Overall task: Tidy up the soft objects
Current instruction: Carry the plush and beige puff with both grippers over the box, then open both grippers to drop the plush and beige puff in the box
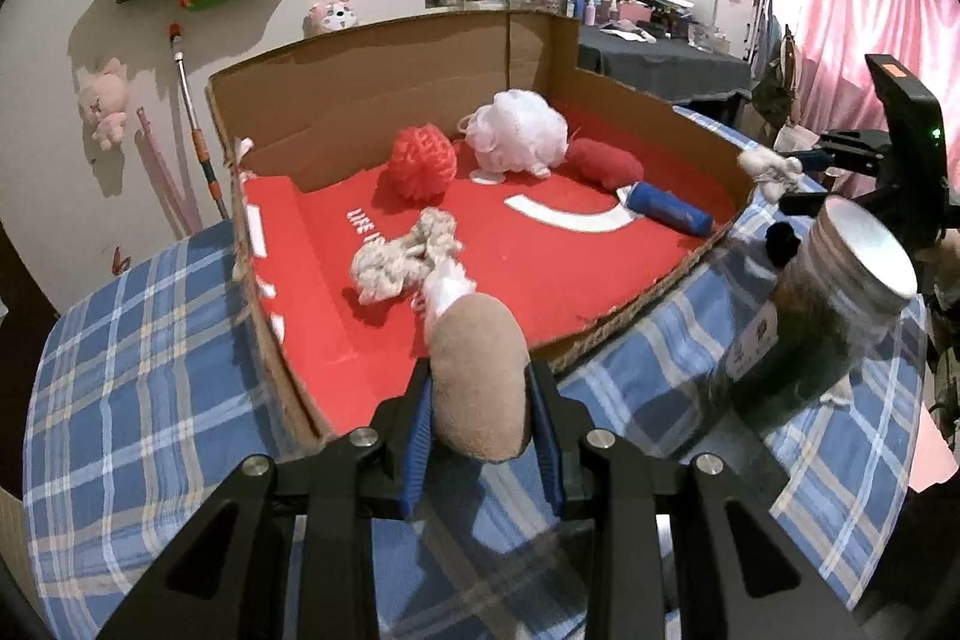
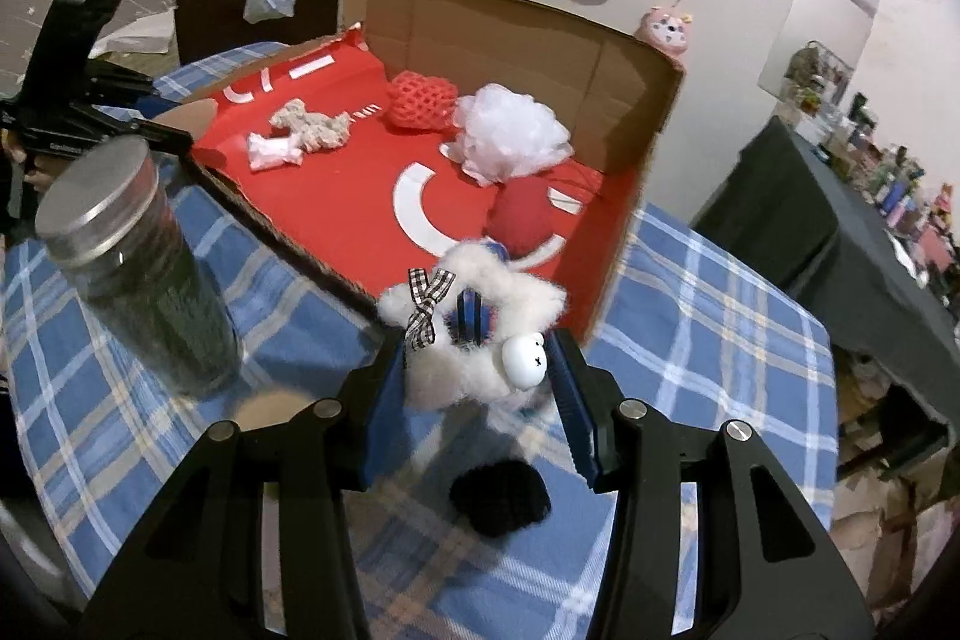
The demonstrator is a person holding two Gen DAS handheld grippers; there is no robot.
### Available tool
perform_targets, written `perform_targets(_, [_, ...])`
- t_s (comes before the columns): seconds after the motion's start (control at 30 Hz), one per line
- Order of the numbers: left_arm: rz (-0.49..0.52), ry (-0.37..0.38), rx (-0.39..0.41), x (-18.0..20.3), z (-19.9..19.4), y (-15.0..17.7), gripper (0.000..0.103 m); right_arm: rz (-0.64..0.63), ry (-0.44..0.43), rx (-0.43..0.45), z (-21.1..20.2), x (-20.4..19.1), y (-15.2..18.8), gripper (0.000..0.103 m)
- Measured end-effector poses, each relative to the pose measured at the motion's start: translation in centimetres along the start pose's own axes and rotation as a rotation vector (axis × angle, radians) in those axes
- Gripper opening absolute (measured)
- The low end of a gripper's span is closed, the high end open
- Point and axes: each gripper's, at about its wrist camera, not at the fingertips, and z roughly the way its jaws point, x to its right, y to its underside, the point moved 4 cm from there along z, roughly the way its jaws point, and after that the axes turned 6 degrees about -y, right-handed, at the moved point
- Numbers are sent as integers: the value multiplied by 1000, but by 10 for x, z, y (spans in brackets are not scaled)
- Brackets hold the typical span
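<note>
Tan oval plush pad (image 1: 477, 382) clamped in left gripper (image 1: 480, 400), hanging at near rim of red-lined cardboard box (image 1: 336, 100). Fluffy white plush hair claw (image 2: 474, 340) sits between right gripper's (image 2: 480, 370) fingers, apparently pinched. Carry both past the rim, clear of the lidded glass jar (image 2: 138, 274), and release low onto bare red floor.

Left claw (image 1: 480, 400) grips tan plush (image 1: 477, 376) near cardboard box (image 1: 372, 100).

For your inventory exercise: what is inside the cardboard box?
In the box: red pouf, white pouf, rope toy, red plush, blue roll. Anything beneath the poufs is hidden.
</note>
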Motion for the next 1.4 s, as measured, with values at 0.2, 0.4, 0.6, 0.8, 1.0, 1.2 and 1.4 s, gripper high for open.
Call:
perform_targets(0.2, [6, 41, -1, 8, 12, -24, 32, -19, -88, -27, 22, -9, -27, 45])
perform_targets(0.4, [35, 80, -40, 26, 33, -50, 32, -1, -164, -92, 53, -9, -56, 45])
perform_targets(0.6, [41, 77, -114, 38, 66, -74, 32, 61, -219, -176, 87, 3, -80, 45])
perform_targets(0.8, [44, 63, -180, 40, 99, -92, 32, 67, -232, -260, 117, 11, -91, 46])
perform_targets(1.0, [51, 40, -236, 39, 128, -99, 33, 53, -234, -316, 139, 11, -95, 47])
perform_targets(1.2, [47, 21, -267, 37, 142, -97, 36, 56, -235, -329, 146, 13, -96, 47])
perform_targets(1.4, [44, 5, -264, 37, 143, -97, 41, 43, -219, -343, 149, 12, -94, 47])
